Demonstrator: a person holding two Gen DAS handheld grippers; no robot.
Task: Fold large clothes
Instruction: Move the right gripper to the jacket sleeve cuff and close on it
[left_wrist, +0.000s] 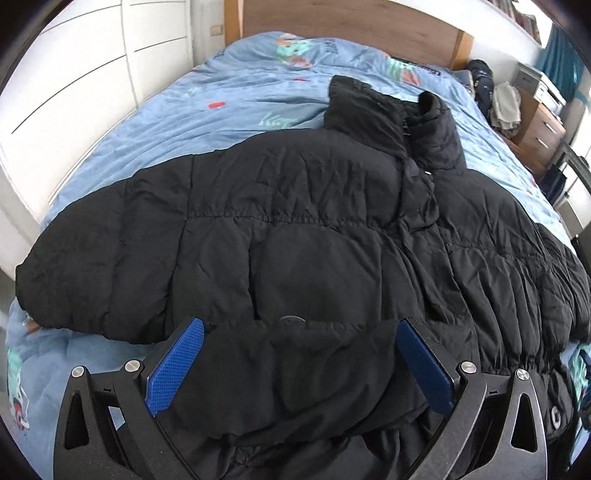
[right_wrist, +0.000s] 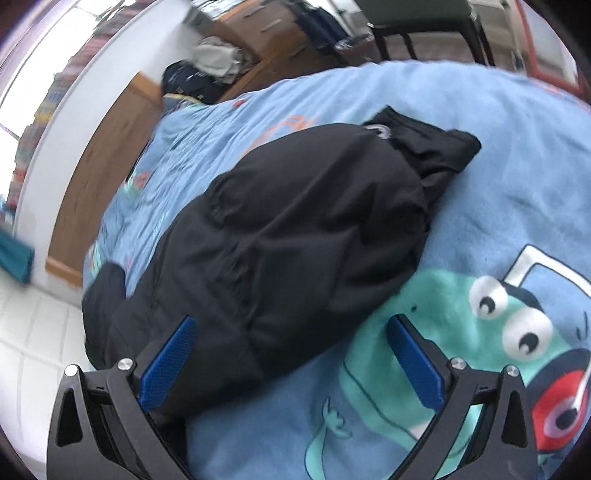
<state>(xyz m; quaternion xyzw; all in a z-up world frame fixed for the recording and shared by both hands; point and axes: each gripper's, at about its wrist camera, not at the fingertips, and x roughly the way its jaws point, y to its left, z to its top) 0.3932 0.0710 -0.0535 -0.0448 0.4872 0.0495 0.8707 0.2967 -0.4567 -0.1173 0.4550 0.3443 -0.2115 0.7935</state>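
A large black puffer jacket (left_wrist: 295, 229) lies front-up on a blue bed cover (left_wrist: 221, 96), collar toward the headboard, sleeves spread to both sides. My left gripper (left_wrist: 301, 332) is open, its blue pads on either side of the jacket's bottom hem, which bulges between them. In the right wrist view the jacket's sleeve (right_wrist: 295, 229) stretches away, its cuff (right_wrist: 436, 147) at the far end. My right gripper (right_wrist: 291, 328) is open, over the near part of the sleeve and the blue cover (right_wrist: 498, 184).
A wooden headboard (left_wrist: 351, 22) stands at the bed's far end. White cupboard doors (left_wrist: 74, 74) line the left side. A wooden bedside cabinet (left_wrist: 539, 125) with clothes piled on it stands at the right. A chair (right_wrist: 424, 29) stands beyond the bed.
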